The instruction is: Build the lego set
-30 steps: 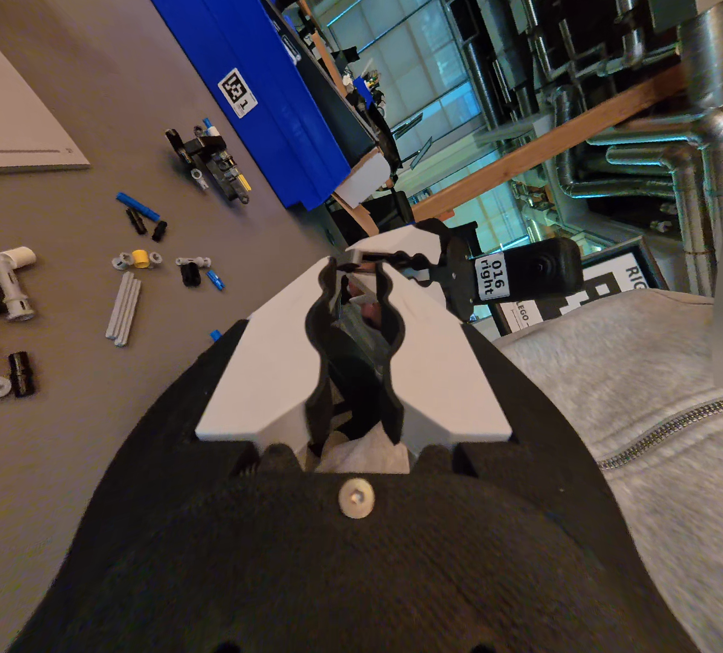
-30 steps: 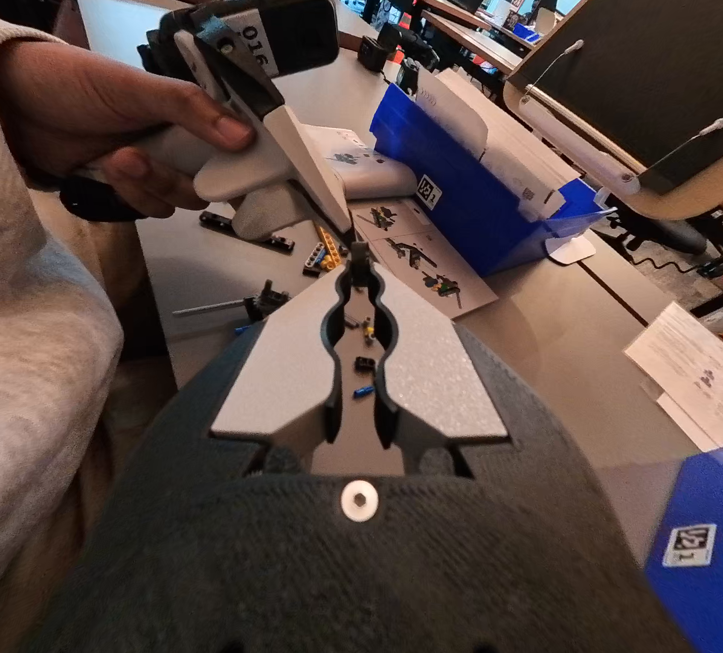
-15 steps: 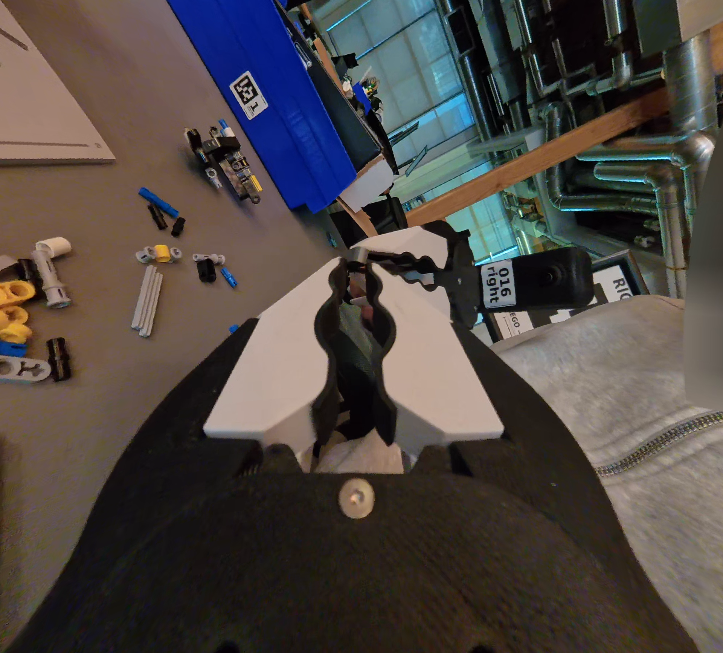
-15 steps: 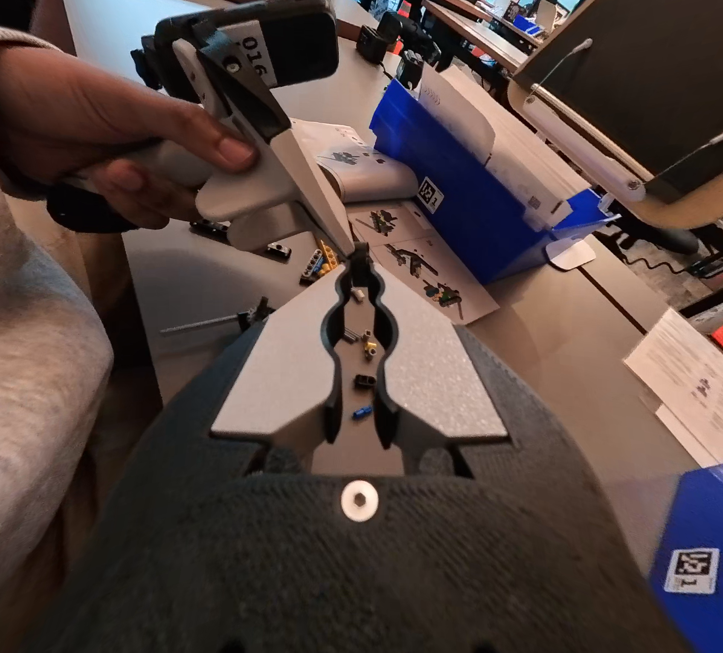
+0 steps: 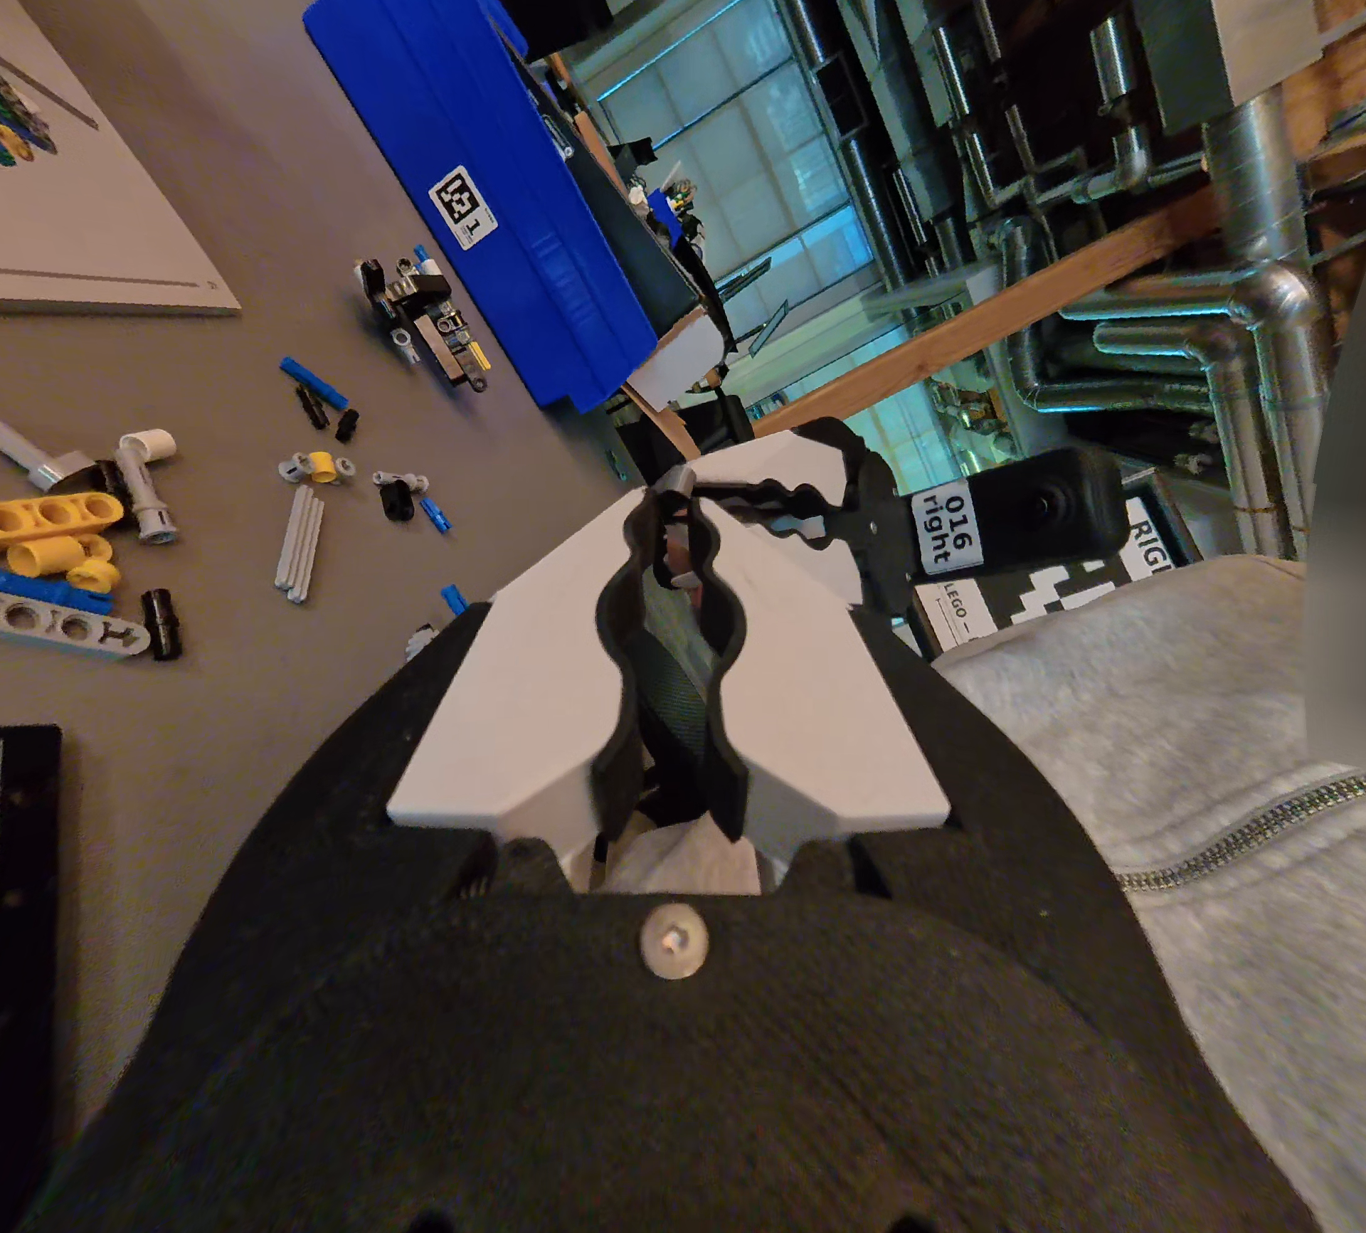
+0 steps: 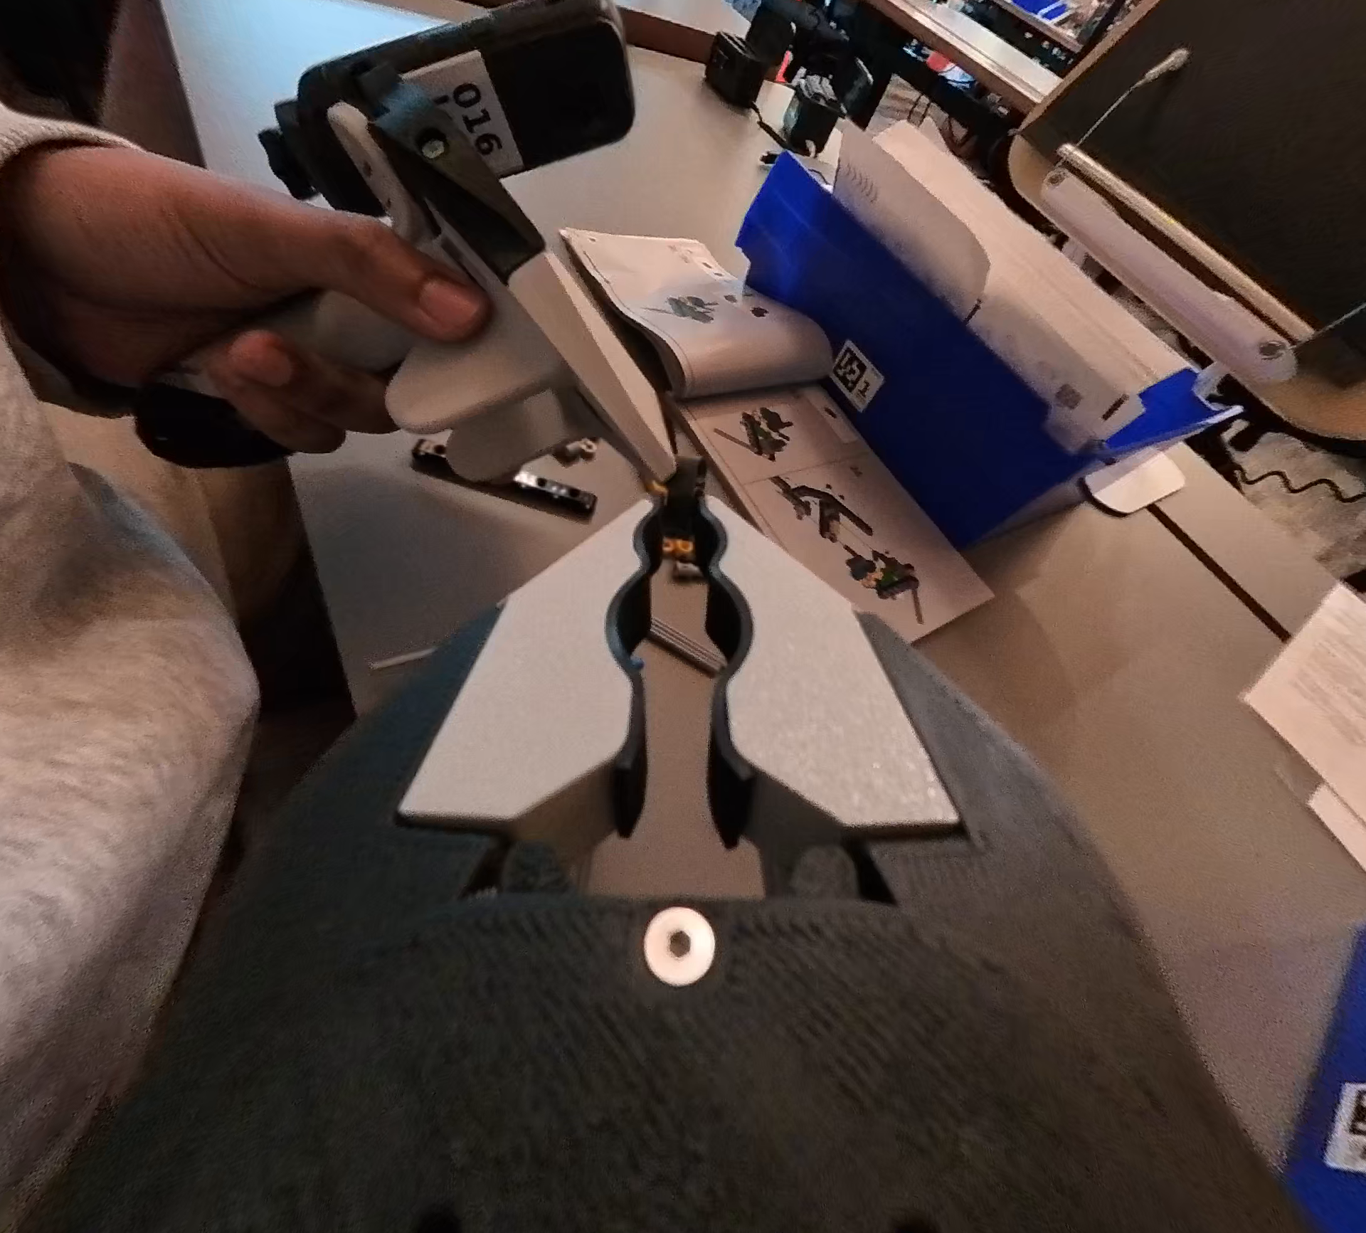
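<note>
- Left gripper (image 5: 671,510) up close, tips pressed almost together, seemingly pinching a small dark part (image 6: 689,477) in the air above the table (image 5: 222,177).
- Right gripper (image 6: 681,517) tip to tip with it, narrowed onto the same small part; exact grip of each hard to make out.
- Bare hand (image 6: 222,296) wrapped around the left gripper's handle, grey sleeve at the edge.
- Just below and beyond, many loose pieces unused on the table: grey rods (image 5: 299,554), yellow beams (image 5: 52,517), a short blue pin (image 5: 440,516), black connectors.
- Farther off, a small dark half-built assembly (image 5: 425,325) lying just beside a blue bin (image 5: 480,163).
- Open instruction sheet (image 6: 835,517) and a curled booklet (image 6: 709,340) flat beside the bin.
- Judged as early in the build: one small sub-assembly made, a single part in hand for joining, most pieces not yet attached.
</note>
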A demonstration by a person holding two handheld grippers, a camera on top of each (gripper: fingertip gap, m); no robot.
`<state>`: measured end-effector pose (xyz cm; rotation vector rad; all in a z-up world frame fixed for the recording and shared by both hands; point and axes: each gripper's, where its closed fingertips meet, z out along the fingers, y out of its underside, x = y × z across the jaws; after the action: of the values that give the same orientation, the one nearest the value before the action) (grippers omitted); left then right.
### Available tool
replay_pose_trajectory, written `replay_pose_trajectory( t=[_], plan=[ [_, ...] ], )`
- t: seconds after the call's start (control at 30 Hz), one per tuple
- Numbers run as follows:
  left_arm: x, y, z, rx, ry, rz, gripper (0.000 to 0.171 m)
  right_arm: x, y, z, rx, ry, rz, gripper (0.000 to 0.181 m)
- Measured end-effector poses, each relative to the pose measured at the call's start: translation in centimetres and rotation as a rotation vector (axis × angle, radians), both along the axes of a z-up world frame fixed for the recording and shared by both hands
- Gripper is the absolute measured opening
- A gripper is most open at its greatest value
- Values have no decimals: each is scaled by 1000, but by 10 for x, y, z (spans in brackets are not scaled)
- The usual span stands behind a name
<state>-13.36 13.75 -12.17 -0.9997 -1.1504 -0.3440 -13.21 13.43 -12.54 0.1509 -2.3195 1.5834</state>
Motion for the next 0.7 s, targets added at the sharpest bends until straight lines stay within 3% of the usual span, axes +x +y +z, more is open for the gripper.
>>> replay_pose_trajectory(
  t=[0.27,0.47,0.7],
  plan=[
    [15,3,6,-48,90,-53,0,9,0,-1,14,-58,41,0],
    [17,4,2,-44,71,-64,0,17,-4,-4,39,-22,70,0],
    [12,-32,-9,-172,50,62,0,-9,15,0,47,-22,-38,0]
  ],
)
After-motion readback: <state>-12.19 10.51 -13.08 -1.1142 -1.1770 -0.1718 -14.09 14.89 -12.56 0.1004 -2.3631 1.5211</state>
